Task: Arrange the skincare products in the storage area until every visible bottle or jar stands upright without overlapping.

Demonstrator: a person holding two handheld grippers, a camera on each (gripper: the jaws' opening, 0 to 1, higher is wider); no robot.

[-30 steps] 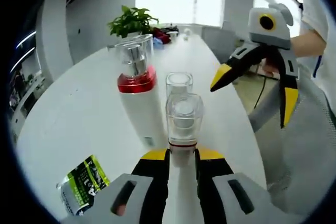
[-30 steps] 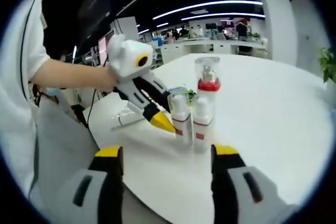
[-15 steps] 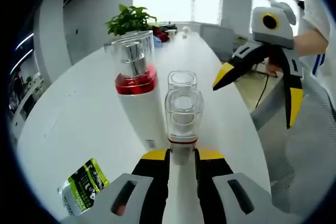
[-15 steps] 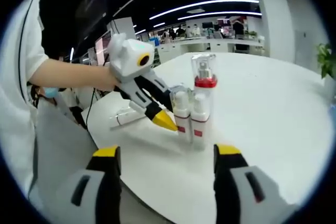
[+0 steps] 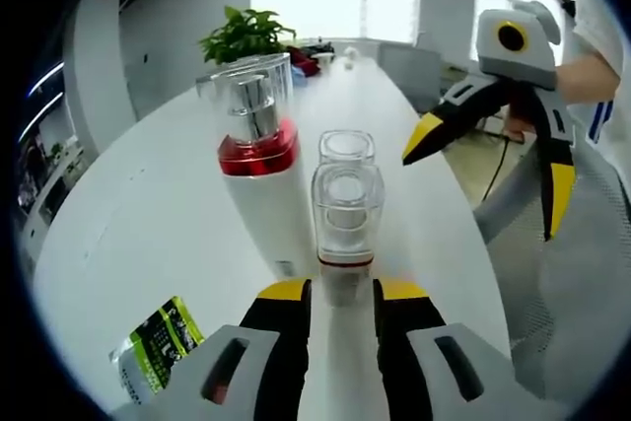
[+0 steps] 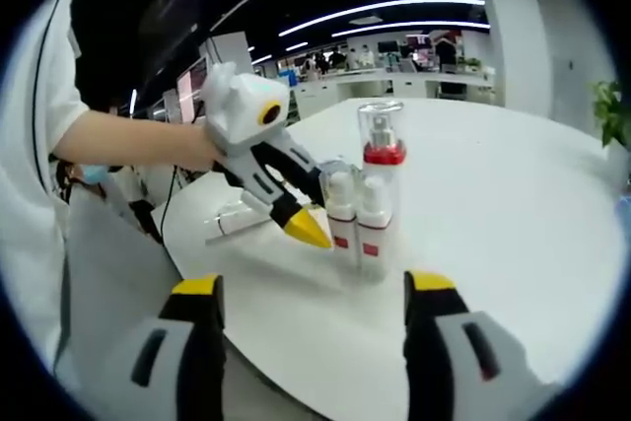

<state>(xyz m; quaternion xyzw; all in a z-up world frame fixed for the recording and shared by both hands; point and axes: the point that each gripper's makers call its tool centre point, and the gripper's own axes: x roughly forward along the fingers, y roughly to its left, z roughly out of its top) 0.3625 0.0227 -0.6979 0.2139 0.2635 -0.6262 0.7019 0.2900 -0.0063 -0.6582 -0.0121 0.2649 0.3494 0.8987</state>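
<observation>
On the white table a small white bottle with a clear cap and red band stands upright between the jaws of my left gripper. The jaws are slightly apart from it, open. A second small bottle stands right behind it. A tall white pump bottle with a red collar stands upright to their left. In the right gripper view the three bottles cluster together, with the left gripper at their left side. My right gripper hangs wide open short of them, holding nothing.
A green-labelled packet lies flat near the table's edge by the left jaw. A potted plant stands at the far end of the table. The right gripper and a person's arm hover off the table's right edge.
The left jaws have parted a little from the small bottle, which stays standing. The right gripper has barely moved.
</observation>
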